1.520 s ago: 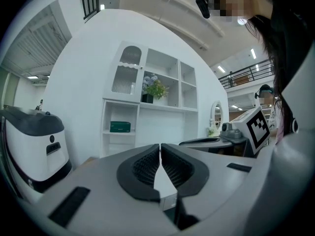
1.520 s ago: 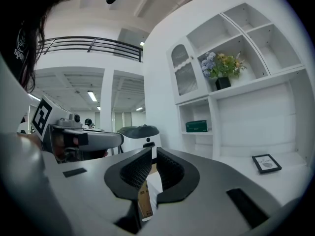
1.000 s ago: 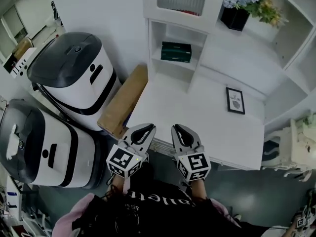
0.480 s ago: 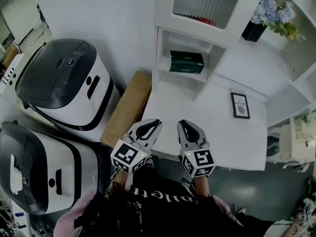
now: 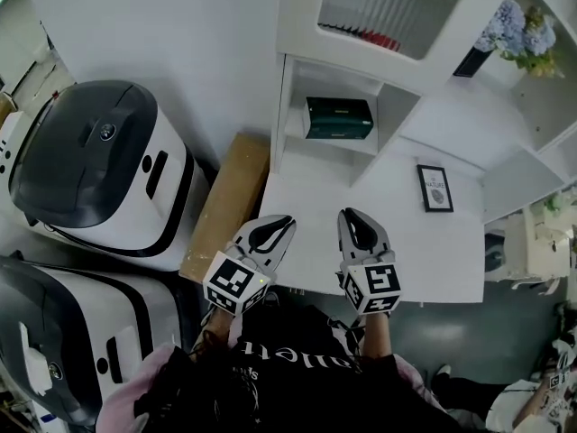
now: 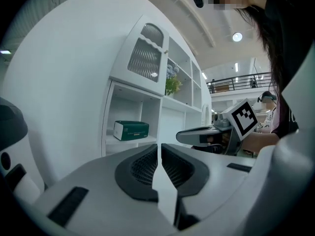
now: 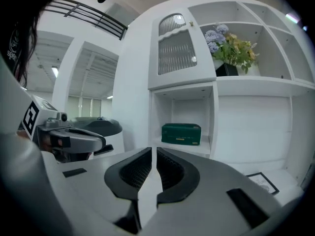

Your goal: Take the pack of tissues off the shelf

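A dark green pack of tissues (image 5: pixel 338 117) lies on the low shelf (image 5: pixel 306 139) of a white cabinet, inside an open cubby. It also shows as the green pack (image 6: pixel 131 130) in the left gripper view and as the green pack (image 7: pixel 181 133) in the right gripper view. My left gripper (image 5: pixel 272 230) hovers over the near edge of the white desk (image 5: pixel 406 242), shut and empty. My right gripper (image 5: pixel 353 225) is beside it, also shut with nothing in it. Both are well short of the pack and point toward it.
A small framed picture (image 5: pixel 435 188) lies on the desk to the right. A vase of flowers (image 5: pixel 521 34) stands on a higher shelf. Two large white and grey bins (image 5: pixel 90 161) and a brown cardboard box (image 5: pixel 227 201) stand left of the desk.
The head view has shifted, so the cabinet and bins sit differently in frame. Both grippers stay shut over the desk's near edge; the right one has edged slightly right.
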The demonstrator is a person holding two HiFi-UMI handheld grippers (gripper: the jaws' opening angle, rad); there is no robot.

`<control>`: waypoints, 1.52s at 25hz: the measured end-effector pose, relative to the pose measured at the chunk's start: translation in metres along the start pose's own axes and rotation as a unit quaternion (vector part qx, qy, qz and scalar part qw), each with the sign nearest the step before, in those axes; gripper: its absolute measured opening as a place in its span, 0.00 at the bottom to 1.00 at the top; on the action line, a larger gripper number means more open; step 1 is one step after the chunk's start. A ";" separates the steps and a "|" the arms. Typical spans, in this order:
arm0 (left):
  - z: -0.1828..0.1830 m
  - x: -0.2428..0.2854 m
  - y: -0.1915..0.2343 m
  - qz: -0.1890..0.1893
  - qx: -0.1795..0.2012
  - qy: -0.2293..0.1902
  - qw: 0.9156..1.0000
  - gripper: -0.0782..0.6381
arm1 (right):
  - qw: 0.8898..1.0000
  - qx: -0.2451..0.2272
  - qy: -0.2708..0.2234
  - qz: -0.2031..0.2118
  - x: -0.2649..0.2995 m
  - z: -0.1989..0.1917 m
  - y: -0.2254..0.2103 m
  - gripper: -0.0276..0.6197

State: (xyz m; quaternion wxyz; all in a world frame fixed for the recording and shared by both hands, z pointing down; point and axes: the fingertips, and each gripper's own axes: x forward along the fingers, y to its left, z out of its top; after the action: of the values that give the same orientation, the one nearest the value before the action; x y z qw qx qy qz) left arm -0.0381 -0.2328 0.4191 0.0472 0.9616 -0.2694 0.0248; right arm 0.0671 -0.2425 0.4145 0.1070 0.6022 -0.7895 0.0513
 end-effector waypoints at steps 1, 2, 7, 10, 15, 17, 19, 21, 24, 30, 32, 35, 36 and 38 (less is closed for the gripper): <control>0.000 0.003 0.003 -0.001 0.002 0.002 1.000 0.13 | 1.000 -0.003 0.001 -0.004 0.004 0.002 -0.005 0.14; 0.001 0.007 0.006 -0.001 0.003 0.003 1.000 0.13 | 1.000 -0.005 0.001 -0.007 0.007 0.003 -0.010 0.14; 0.003 0.026 0.015 -0.001 0.010 0.007 1.000 0.13 | 1.000 -0.012 -0.002 -0.013 0.022 0.012 -0.035 0.14; 0.004 0.041 0.026 0.005 0.012 0.008 1.000 0.13 | 1.000 -0.014 -0.001 -0.012 0.031 0.014 -0.047 0.14; 0.006 0.073 0.049 0.019 0.018 0.012 1.000 0.14 | 1.000 -0.017 0.004 -0.004 0.048 0.016 -0.063 0.14; 0.010 0.089 0.061 0.028 0.022 0.010 0.999 0.14 | 1.000 -0.018 0.005 -0.003 0.054 0.017 -0.072 0.14; 0.014 0.104 0.074 0.039 0.027 0.010 0.999 0.14 | 1.000 -0.017 0.005 -0.004 0.060 0.017 -0.080 0.14; 0.017 0.118 0.089 0.052 0.030 0.012 0.998 0.14 | 1.000 -0.015 0.005 -0.004 0.063 0.017 -0.087 0.14; 0.020 0.137 0.108 0.068 0.034 0.018 0.997 0.16 | 1.000 -0.010 0.007 -0.003 0.066 0.015 -0.094 0.14; 0.019 0.169 0.131 0.080 0.032 0.039 0.996 0.28 | 1.000 0.001 0.016 -0.004 0.068 0.005 -0.107 0.14; 0.015 0.179 0.132 0.079 0.031 0.049 0.995 0.31 | 1.000 0.003 0.019 -0.004 0.068 0.002 -0.111 0.14; 0.011 0.193 0.135 0.087 0.032 0.058 0.994 0.33 | 1.000 0.006 0.022 -0.006 0.066 -0.002 -0.118 0.14; 0.011 0.196 0.138 0.095 0.032 0.058 0.993 0.33 | 1.000 0.007 0.022 -0.006 0.066 -0.003 -0.120 0.14; 0.011 0.198 0.144 0.113 0.028 0.058 0.992 0.29 | 1.000 0.010 0.024 -0.007 0.064 -0.005 -0.125 0.14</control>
State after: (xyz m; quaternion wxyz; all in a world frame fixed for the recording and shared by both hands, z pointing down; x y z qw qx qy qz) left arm 0.0560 -0.4586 0.4337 0.0322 0.9230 -0.3719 0.0931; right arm 0.1712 -0.3353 0.4281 0.1205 0.6077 -0.7816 0.0726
